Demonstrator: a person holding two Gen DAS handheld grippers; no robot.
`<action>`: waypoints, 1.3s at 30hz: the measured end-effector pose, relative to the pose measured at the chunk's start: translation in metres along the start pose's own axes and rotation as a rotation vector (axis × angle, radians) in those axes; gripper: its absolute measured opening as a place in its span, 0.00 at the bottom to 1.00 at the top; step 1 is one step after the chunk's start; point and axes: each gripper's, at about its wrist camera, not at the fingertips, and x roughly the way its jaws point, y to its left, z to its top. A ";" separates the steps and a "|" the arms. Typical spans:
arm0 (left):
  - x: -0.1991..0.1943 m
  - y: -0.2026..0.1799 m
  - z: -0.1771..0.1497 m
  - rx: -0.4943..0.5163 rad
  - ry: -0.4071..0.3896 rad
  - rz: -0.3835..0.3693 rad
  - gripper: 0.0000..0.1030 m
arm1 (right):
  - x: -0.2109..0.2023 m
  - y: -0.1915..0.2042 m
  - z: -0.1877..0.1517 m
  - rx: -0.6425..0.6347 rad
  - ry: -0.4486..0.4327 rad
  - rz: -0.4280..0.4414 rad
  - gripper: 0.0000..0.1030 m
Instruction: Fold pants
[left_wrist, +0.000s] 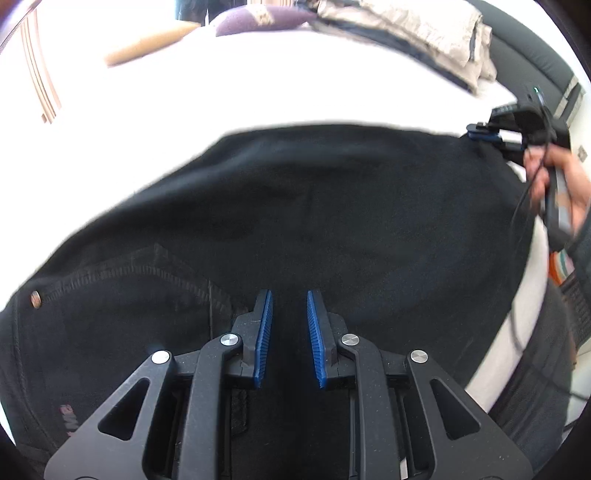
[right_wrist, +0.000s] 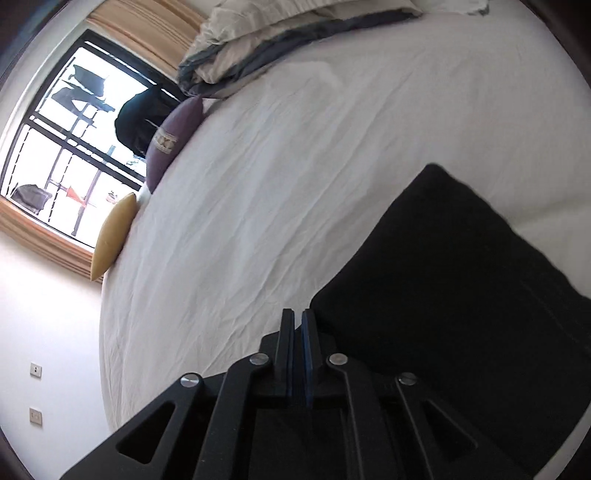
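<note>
White bed (right_wrist: 258, 184), black pants (left_wrist: 314, 206) lying crosswise, waistband leftward

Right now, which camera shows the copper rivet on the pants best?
The left wrist view. The copper rivet sits at the stitched pocket corner of the black pants, low on the left of the frame. The right wrist view shows only plain black fabric, with no rivet visible.
</note>
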 end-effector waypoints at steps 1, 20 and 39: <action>-0.006 -0.006 0.010 0.015 -0.025 -0.014 0.18 | -0.003 0.005 -0.010 -0.037 0.041 0.040 0.38; 0.025 0.053 0.062 -0.067 0.003 0.016 0.20 | -0.055 -0.034 -0.037 -0.017 0.092 0.095 0.28; -0.055 0.112 -0.065 -0.226 -0.084 0.115 0.72 | -0.048 0.028 -0.116 -0.128 0.228 0.137 0.33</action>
